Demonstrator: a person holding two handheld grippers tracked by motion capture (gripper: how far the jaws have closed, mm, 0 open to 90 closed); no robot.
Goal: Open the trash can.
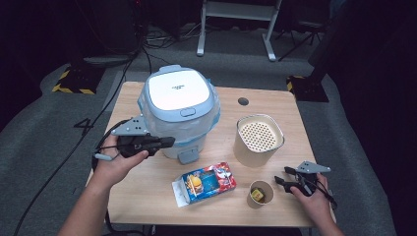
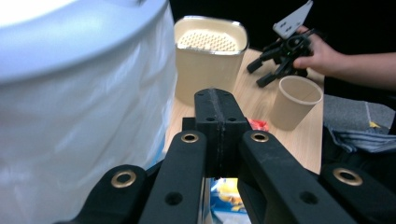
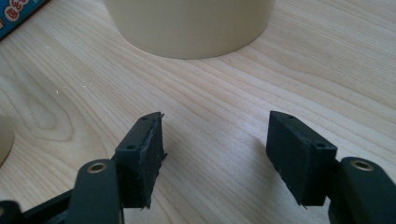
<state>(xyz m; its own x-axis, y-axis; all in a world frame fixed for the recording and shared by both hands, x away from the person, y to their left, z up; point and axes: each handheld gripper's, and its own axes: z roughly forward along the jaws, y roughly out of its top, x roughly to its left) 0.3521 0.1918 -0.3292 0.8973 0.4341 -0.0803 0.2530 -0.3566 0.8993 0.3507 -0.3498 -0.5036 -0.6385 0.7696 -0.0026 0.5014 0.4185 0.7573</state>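
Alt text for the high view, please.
A person holds a shut left gripper beside a lidded bin and an open right gripper by a paper cup; a snack box lies between.

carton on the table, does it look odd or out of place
Yes. The carton lies on its side near the front of the table, its end flap open, while the cup, the beige bin and the cooker stand upright. Nothing looks spilled.

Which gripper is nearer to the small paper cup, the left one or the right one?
The right. The right gripper is just beside the small paper cup, open. The left gripper is far across the table, beside the white appliance.
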